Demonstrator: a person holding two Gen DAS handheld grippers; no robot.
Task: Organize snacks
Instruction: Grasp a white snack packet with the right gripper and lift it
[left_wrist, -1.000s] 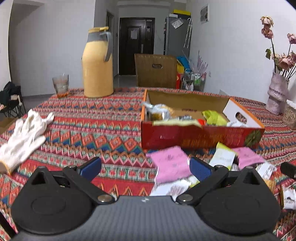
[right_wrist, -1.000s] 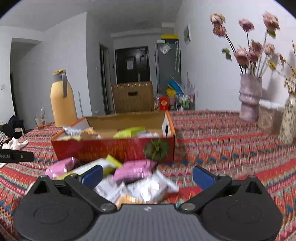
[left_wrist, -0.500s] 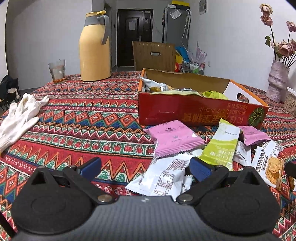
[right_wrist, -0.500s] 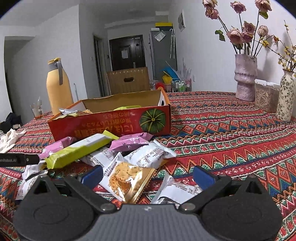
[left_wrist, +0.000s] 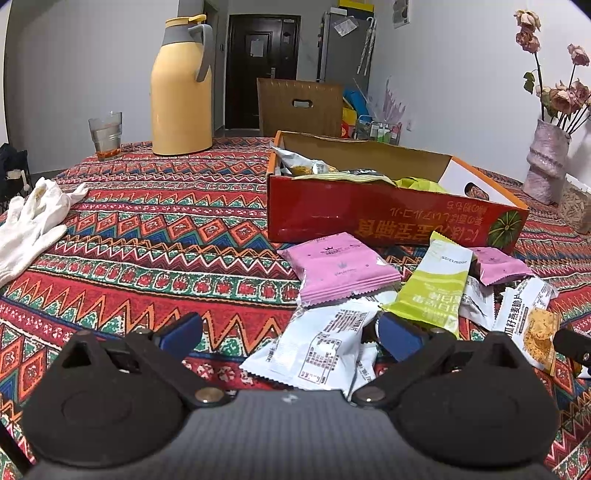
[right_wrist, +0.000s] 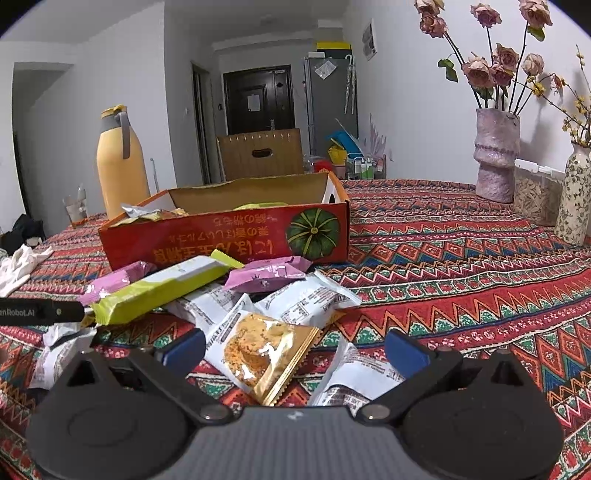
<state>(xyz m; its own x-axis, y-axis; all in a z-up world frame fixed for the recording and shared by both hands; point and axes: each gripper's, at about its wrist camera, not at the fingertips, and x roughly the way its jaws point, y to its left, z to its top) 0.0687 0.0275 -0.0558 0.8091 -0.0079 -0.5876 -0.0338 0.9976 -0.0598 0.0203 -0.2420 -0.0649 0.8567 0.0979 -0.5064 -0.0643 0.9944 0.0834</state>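
We're mid-pickup: left gripper (left_wrist: 290, 334) and right gripper (right_wrist: 293, 349) both spread wide over lower-frame snack packets (right_wrist: 264, 343), next pinch one for the red box (right_wrist: 229, 236).

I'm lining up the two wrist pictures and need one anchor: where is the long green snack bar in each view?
Left wrist view: the green snack bar lies right of centre, in front of the red box, its near end just above the left claw's right finger.
Right wrist view: the same bar lies left of centre, slanting up toward the box.
Shared landmark: the red box with the pumpkin picture.
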